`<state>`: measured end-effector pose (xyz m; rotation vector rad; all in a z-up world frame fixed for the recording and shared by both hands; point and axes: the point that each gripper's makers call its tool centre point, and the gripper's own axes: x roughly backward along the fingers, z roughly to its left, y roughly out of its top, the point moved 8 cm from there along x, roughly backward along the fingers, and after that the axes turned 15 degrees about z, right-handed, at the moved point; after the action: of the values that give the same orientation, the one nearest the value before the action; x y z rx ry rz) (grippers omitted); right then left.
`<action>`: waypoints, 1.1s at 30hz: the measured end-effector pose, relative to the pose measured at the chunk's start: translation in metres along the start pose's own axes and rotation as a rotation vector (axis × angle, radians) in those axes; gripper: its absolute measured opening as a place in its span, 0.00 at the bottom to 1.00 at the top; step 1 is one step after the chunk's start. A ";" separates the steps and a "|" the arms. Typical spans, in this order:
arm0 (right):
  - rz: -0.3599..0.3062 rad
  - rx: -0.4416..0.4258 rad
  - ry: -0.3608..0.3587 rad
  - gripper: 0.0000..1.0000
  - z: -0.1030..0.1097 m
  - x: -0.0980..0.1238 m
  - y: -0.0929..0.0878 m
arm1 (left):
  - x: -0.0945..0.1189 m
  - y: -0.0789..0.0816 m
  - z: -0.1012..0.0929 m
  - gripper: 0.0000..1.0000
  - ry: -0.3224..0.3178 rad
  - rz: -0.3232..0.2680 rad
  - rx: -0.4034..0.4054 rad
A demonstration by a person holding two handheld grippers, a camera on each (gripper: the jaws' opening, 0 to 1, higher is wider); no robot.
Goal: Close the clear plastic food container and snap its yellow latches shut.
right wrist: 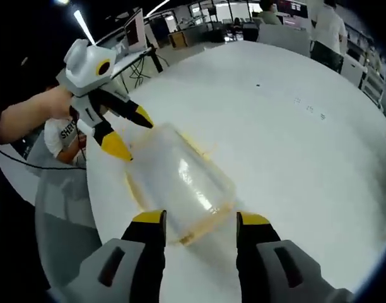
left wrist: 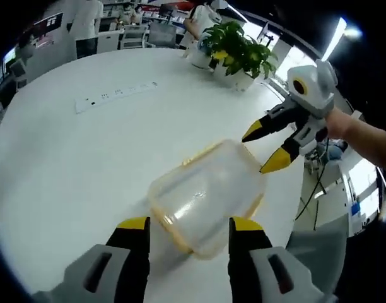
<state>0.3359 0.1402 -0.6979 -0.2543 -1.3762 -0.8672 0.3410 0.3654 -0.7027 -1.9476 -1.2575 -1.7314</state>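
At the left claw (left wrist: 190,226): jaws are spread wide, yellow tips set either side of the near end of the clear plastic food container (left wrist: 205,196), nothing gripped.
Right claw (right wrist: 199,222): also held well open, tips flanking the container's (right wrist: 180,183) opposite end; no contact can be made out.
Across in the left gripper view: the right claw (left wrist: 269,146) is seen parted, its yellow tips just at the container's far corner.
Across in the right gripper view: the left claw (right wrist: 127,132) is seen parted at the container's far end, held by a hand (right wrist: 51,104).
Container: laid on the white round surface (left wrist: 73,164) near its edge, between the two claws, lid on; yellow trim is seen along its rim, latch state cannot be told.
Farther out: a white power strip (left wrist: 116,95) is laid on the surface, and a potted plant (left wrist: 236,50) is stood at the far edge.
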 end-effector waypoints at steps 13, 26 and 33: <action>0.030 0.201 -0.024 0.45 0.016 0.002 0.018 | 0.003 0.019 -0.006 0.46 0.041 0.024 -0.216; 0.068 0.379 -0.029 0.45 0.031 -0.003 0.039 | -0.006 0.033 -0.032 0.46 0.116 0.068 -0.470; 0.084 0.427 -0.014 0.48 0.041 -0.010 0.046 | -0.010 0.035 -0.037 0.46 0.129 0.075 -0.514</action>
<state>0.3361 0.2008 -0.6838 0.0114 -1.5153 -0.4860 0.3415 0.3151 -0.6893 -2.0543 -0.7302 -2.2636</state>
